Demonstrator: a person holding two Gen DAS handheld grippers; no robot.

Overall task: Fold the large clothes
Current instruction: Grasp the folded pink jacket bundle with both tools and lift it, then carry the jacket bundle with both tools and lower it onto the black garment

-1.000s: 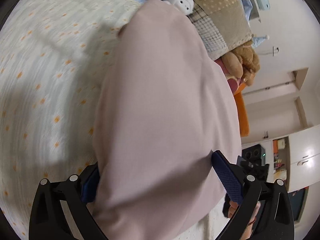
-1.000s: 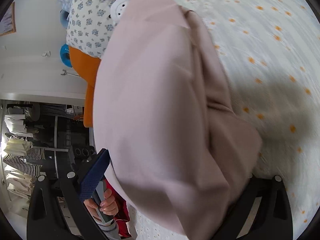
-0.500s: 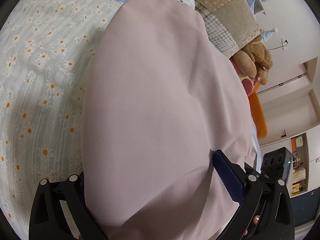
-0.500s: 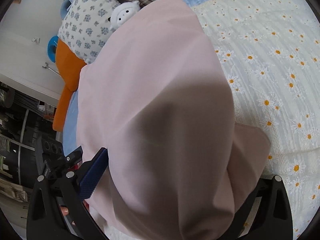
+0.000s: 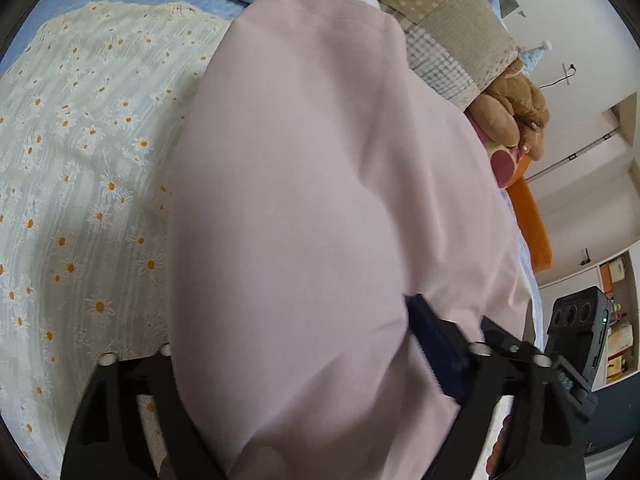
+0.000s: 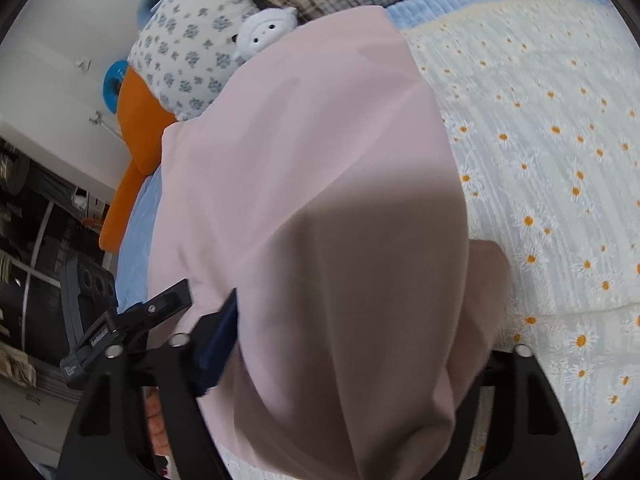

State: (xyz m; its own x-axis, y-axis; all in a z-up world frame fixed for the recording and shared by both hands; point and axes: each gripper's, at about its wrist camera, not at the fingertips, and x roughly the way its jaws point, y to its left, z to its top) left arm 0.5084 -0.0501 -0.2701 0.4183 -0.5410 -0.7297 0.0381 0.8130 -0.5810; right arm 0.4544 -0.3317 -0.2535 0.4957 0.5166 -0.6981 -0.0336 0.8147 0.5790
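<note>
The large pale-pink cloth garment [image 5: 320, 208] stretches forward from both grippers across the daisy-print bed [image 5: 80, 184]; left gripper [image 5: 296, 364] and right gripper [image 6: 360, 344] each pinch its near edge.

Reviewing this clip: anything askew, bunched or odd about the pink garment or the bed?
Nothing stands out. The pale pink cloth garment hangs smooth from both grippers over the daisy-print bedspread; one loose flap sticks out at its side in the right wrist view, normal mid-fold.
</note>
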